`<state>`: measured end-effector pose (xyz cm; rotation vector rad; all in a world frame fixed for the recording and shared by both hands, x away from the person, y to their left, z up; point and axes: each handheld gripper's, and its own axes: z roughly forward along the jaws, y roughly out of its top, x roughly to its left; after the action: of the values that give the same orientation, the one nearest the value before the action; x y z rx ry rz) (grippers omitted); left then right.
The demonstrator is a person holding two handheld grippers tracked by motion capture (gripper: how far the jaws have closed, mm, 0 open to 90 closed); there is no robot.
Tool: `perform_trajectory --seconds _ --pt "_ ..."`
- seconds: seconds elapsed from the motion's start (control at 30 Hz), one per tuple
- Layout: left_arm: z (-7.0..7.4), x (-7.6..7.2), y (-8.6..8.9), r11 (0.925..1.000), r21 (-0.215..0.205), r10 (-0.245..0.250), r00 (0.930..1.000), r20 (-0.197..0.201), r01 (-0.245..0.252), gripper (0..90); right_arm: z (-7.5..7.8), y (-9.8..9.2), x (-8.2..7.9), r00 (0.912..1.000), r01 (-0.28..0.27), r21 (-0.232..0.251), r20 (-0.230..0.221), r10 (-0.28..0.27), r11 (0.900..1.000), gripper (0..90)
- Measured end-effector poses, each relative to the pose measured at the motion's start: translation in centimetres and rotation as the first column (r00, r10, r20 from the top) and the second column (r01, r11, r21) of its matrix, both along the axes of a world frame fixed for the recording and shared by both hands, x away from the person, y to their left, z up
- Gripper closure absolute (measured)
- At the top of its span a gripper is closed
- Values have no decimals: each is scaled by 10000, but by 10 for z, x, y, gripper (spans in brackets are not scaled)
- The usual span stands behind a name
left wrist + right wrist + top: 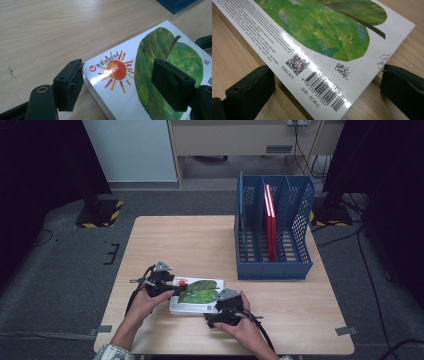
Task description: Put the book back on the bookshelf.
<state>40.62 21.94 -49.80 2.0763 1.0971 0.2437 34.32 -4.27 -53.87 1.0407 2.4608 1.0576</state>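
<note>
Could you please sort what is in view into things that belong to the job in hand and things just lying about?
In the job: book, left gripper, right gripper.

Lying about: blue file rack, red folder standing in it, striped stand base on the floor.

A light wooden desk (200, 240) stands on a grey carpeted floor (65, 270), with a blue file rack (272, 227) at its far right corner. Beyond the far edge rise a pale wall panel (130, 150) and a beige cabinet (230, 140), with black-and-yellow striped stand bases (100, 215) and dark curtains (40, 165) to either side
</note>
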Motion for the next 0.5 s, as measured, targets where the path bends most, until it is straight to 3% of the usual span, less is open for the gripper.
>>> perform_trajectory --seconds 0.33,0.5 --pt "-2 -2 0 9999 -111 -38 10000 91 39 182 0 -1 0 10000 18 45 -52 -18 10000 14" --pt "-5 -10 5 10000 44 -16 10000 84 16 142 0 -1 1 10000 54 79 -44 -53 10000 18"
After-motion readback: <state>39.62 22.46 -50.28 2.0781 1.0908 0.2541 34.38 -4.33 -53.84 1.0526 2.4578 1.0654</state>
